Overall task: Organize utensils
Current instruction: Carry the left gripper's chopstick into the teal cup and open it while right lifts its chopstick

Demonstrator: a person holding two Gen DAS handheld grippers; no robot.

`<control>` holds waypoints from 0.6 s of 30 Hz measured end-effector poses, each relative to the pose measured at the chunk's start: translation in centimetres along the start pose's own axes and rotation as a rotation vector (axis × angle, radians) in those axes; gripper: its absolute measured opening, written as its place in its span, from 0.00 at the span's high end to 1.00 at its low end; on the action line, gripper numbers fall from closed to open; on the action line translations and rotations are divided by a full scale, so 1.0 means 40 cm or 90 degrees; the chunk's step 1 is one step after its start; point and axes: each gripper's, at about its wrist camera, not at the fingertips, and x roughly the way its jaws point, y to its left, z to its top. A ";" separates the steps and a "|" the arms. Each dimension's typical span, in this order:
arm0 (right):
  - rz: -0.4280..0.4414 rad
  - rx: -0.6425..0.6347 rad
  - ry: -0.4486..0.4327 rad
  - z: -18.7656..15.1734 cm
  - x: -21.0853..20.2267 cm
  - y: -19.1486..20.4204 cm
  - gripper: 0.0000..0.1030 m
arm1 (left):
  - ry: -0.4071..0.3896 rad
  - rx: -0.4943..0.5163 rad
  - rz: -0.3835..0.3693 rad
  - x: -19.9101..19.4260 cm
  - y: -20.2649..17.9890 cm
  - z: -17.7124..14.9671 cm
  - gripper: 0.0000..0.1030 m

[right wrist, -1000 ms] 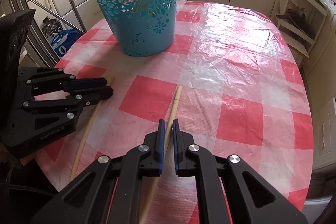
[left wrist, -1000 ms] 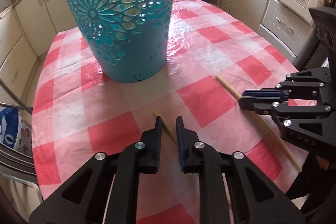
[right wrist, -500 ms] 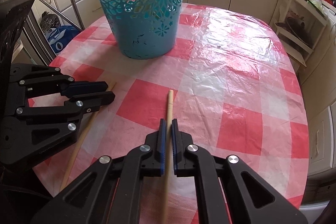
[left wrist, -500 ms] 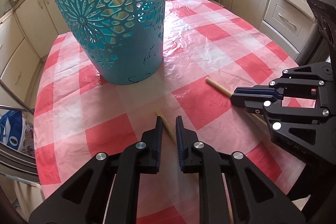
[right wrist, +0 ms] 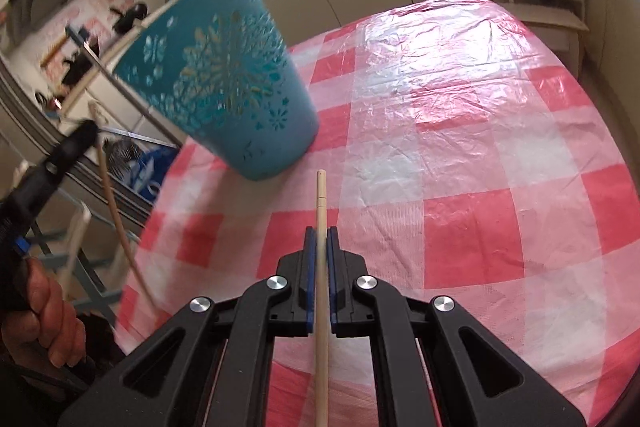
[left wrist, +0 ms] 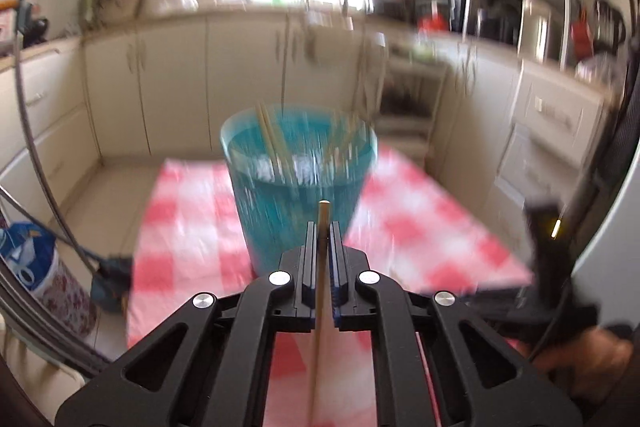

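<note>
- Red-and-white checked tablecloth (right wrist: pixel 460 163) spread over the table, glossy with a clear plastic cover; no loose utensil visible on the cloth in either view, though the near edge is hidden behind the grippers.
- Teal cut-out basket (right wrist: pixel 224 83) standing on the cloth toward the far left in the right wrist view; seen from higher up in the left wrist view (left wrist: pixel 298 167), open mouth facing the camera, heavily blurred.
- Already inside the basket: pale sticks (left wrist: pixel 272 143) leaning against the rim, probably chopsticks stowed; exact count not readable through the blur.
- Left gripper (left wrist: pixel 323 239) lifted well clear of the table, jaws narrowed onto a wooden chopstick (left wrist: pixel 320 267) that runs along the fingers and pokes out past the tips, aimed roughly at the basket mouth.
- Same tool visible at the left edge of the right wrist view, with the held stick slanting down below it, off the table side.
- Right gripper (right wrist: pixel 320 247) lower, above the near part of the cloth, jaws pinched onto a second chopstick (right wrist: pixel 321 211); tip pointing toward the basket base, apart from it.
- Judged progress: well on, with both remaining sticks picked up and none yet dropped in.
- Left to do, as a guess: tip each stick upright over the rim, loosen the grip, let it slide in beside the others; left one looks nearer to that than right.
</note>
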 end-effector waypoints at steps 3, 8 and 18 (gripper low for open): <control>0.024 0.026 -0.015 0.003 -0.014 -0.008 0.94 | -0.067 -0.004 0.009 -0.042 -0.004 0.051 0.95; 0.025 0.025 -0.017 0.006 -0.015 -0.006 0.94 | -0.081 -0.014 0.009 -0.057 -0.008 0.095 0.95; 0.025 0.014 -0.021 0.010 -0.016 0.001 0.94 | -0.074 -0.058 -0.014 -0.060 0.030 0.089 0.95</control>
